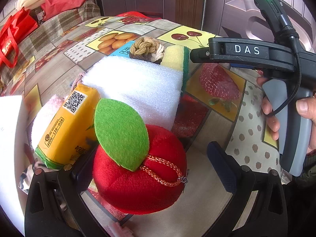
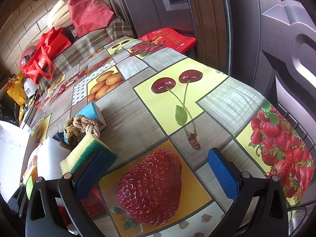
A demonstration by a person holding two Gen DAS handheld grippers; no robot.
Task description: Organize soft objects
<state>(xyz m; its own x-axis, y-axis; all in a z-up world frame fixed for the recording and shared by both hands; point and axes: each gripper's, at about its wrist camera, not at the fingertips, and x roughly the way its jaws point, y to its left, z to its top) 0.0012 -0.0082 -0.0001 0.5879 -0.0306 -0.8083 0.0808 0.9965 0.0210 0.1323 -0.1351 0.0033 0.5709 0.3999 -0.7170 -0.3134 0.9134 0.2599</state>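
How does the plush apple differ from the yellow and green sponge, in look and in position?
The plush apple is round, red and furry, with a felt leaf; the sponge is a flat block, yellow foam with a green scouring layer. The apple lies between the open left gripper's fingers; the sponge lies farther back, beside the rope knot, near the right gripper. Both rest on the table.
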